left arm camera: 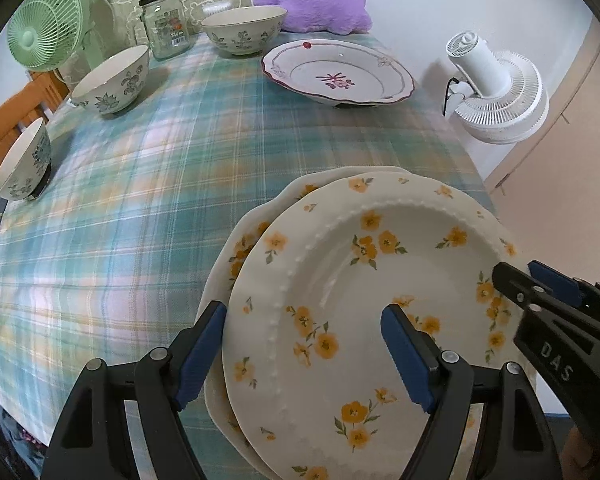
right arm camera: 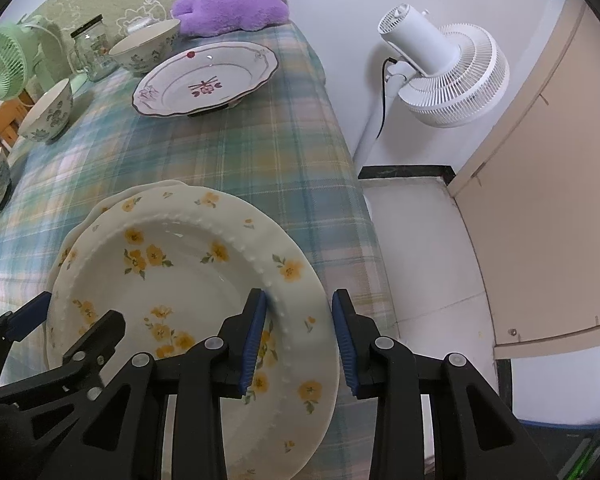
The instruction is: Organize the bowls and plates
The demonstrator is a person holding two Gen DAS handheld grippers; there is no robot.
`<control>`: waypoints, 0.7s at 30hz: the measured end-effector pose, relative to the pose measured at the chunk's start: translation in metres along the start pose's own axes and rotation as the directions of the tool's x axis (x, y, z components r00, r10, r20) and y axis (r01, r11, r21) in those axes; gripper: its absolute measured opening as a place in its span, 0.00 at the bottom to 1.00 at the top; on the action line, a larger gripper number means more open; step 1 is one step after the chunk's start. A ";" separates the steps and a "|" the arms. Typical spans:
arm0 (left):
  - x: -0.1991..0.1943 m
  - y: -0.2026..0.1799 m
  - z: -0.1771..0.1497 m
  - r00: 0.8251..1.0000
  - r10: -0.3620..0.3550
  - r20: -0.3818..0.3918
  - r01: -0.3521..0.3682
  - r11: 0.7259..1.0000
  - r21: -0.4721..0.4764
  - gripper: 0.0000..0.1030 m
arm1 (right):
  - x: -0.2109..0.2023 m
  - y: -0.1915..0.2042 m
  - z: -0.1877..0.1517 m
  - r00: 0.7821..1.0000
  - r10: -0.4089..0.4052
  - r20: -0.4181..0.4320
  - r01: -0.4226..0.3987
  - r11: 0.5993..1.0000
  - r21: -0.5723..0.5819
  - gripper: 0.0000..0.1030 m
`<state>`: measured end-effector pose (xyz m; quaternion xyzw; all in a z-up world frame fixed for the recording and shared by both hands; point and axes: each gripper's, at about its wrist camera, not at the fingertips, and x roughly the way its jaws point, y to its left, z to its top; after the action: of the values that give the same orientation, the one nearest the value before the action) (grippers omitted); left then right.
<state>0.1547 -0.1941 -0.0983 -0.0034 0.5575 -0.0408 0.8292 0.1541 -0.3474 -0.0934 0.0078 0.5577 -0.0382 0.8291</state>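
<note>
The lower yellow-flowered plate is mostly covered by the upper plate, only its left edge being seen. The upper plate's near rim is cut off at the frame's bottom. The jar label cannot be read.

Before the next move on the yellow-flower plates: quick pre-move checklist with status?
1. Left hand-held gripper straddles the top yellow-flower plate rim, one finger outside, one over the well: ok.
2. Right hand-held gripper straddles the opposite rim: ok.
3. Jaws closed on the rim: not ok, both look open with gaps.
4. Top plate seated on the lower yellow-flower plate: cannot tell; it sits offset, contact hidden.
5. Stack against the table edge: not ok, the top plate's rim appears to overhang on the right.
6. Red-pattern plate and three bowls stand apart from the stack: ok.
</note>
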 end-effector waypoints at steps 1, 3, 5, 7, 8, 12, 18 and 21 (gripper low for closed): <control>-0.001 0.000 0.000 1.000 -0.003 0.000 0.003 1.000 0.001 0.78 | 0.000 0.001 0.000 1.000 -0.001 -0.001 0.001 1.000 0.002 0.36; -0.003 0.002 0.000 1.000 -0.006 0.002 0.006 1.000 0.003 0.78 | 0.002 0.002 0.001 1.000 -0.001 -0.004 0.001 1.000 0.004 0.36; -0.004 0.002 -0.001 1.000 -0.005 0.005 0.005 1.000 0.002 0.78 | 0.002 0.003 0.001 1.000 -0.002 -0.005 0.002 1.000 0.003 0.37; -0.004 0.002 -0.001 1.000 0.010 0.010 -0.010 1.000 0.004 0.78 | 0.003 0.005 0.002 1.000 -0.004 -0.004 0.004 1.000 0.000 0.37; -0.005 0.003 -0.001 1.000 0.017 0.012 -0.017 1.000 0.001 0.79 | 0.004 0.007 0.002 1.000 -0.002 0.000 0.002 1.000 -0.003 0.37; -0.006 0.009 -0.001 0.999 0.036 0.009 -0.036 0.999 -0.034 0.80 | 0.005 0.014 0.005 1.000 0.014 0.014 -0.013 0.999 -0.030 0.38; -0.008 0.011 -0.007 0.999 0.055 0.002 -0.054 0.996 -0.074 0.80 | 0.005 0.015 0.005 0.999 0.026 0.018 -0.025 0.998 -0.052 0.38; -0.014 0.011 -0.010 0.998 0.068 0.008 -0.067 0.994 -0.090 0.81 | 0.004 0.013 0.004 0.999 0.049 0.015 -0.048 0.997 -0.062 0.40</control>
<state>0.1404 -0.1813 -0.0897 -0.0217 0.5541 0.0125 0.8320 0.1603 -0.3351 -0.0959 -0.0047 0.5515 -0.0009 0.8342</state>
